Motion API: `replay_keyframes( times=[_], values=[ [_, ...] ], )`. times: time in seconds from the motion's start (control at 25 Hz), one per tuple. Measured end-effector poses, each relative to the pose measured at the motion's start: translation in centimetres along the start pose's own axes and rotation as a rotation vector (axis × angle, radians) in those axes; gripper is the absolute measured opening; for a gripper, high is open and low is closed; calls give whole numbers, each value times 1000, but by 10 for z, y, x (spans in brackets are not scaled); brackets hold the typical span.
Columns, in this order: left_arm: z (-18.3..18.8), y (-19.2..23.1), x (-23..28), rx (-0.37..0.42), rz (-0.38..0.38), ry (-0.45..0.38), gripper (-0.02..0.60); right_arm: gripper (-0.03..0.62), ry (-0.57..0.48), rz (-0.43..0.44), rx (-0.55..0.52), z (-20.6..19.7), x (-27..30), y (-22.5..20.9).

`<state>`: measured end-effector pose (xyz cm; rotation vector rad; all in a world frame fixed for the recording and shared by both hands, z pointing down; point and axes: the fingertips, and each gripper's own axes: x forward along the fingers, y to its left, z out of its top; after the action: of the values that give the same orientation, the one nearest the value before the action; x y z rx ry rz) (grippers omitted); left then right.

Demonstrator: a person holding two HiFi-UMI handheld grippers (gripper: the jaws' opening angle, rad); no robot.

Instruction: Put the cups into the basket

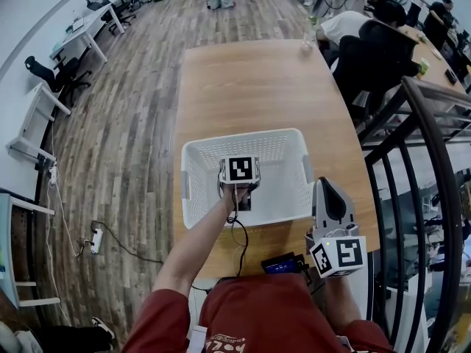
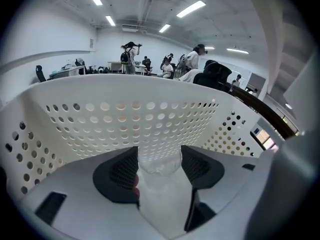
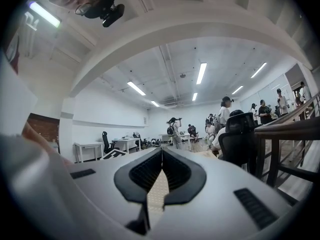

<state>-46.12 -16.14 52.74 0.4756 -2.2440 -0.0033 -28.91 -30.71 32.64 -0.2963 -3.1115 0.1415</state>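
Observation:
The white perforated basket (image 1: 294, 142) stands on the wooden table (image 1: 250, 87), near its front edge. My left gripper (image 1: 237, 190) reaches down inside the basket, with its marker cube on top. In the left gripper view a clear plastic cup (image 2: 159, 176) lies between the two dark pads, and my left gripper (image 2: 159, 156) is shut on it, facing the basket wall (image 2: 125, 119). My right gripper (image 1: 324, 187) hovers just right of the basket, off its corner. Its jaws meet at the tips, so my right gripper (image 3: 161, 153) is shut with nothing in it.
A small clear object (image 1: 307, 45) stands at the table's far edge. A dark device with a lit screen (image 1: 283, 264) lies at the front edge. A black railing (image 1: 434, 160) runs along the right. People sit at a desk (image 1: 434, 50) at the back right.

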Motion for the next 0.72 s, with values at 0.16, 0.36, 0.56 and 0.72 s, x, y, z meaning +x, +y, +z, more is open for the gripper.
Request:
replay_keyframes(
  times=[0.16,0.36,0.56,0.72],
  values=[
    [-1,0,1,-6,9,-2,276,11,-6,13,-9,-2,1,1],
    [-4,-4,-1,20,10,1,278,11,-9,21,-13,0,3,4],
    [-4,-9,-1,48,34,-7,278,11,-7,24,-15,-2,2,5],
    [-5,-12,-1,70,54,-14,278,11,-13,20,-15,0,2,3]
  ],
)
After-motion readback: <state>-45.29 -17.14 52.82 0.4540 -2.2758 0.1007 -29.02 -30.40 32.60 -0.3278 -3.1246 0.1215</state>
